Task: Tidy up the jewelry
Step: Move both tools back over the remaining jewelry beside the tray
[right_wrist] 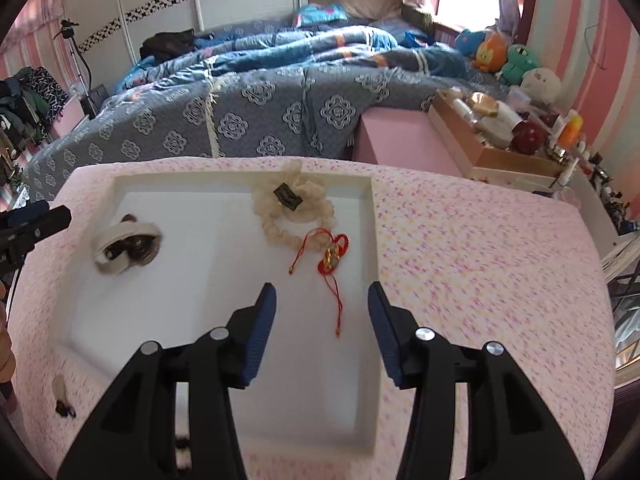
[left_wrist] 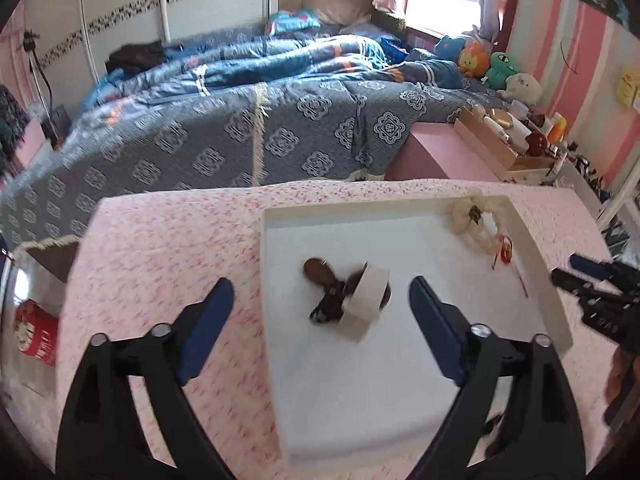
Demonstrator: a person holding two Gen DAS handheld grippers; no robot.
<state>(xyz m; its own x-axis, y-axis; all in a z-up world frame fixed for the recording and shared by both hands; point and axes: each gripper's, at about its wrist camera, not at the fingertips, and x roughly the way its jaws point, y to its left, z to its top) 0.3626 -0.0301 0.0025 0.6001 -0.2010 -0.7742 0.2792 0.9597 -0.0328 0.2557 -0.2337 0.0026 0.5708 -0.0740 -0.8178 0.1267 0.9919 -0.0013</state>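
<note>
Bedroom: bed with a grey-blue patterned quilt (right_wrist: 256, 120) behind, worktop under a pink speckled cloth (right_wrist: 460, 248) in front. On it sits a shallow white rectangular tray (right_wrist: 374, 264) holding the jewelry.

Tray contents, right wrist view:
- cream beaded bracelet with a dark tag (right_wrist: 294, 210) at 12 o'clock, near the far wall
- red cord bracelet with a gold charm (right_wrist: 330, 258) just below it, at 1 o'clock from the right gripper (right_wrist: 322, 322); its tail runs down between the jaws
- white ring-shaped holder with a brown hair clip (right_wrist: 126, 246) at 10 o'clock, well apart from the bracelets
- small dark item with a pale bit (right_wrist: 64, 400) off the tray on the cloth at 8 o'clock, too blurred to identify

Risks, my read:
- The red cord touches or overlaps the cream beads, so pinching one may drag the other.
- The thin cord tail lies flat on the tray floor and could slip out of a pinch.
- The white holder looks light; the left gripper (left_wrist: 322, 322) could knock it sideways.
- Both frames are motion-blurred at the edges, so aim may be off.

Jaws: the right gripper's are spread wide, empty, over the near part of the tray and touching nothing. The left's are spread wider, empty, framing the holder and clip at 12 o'clock, no contact.
</note>
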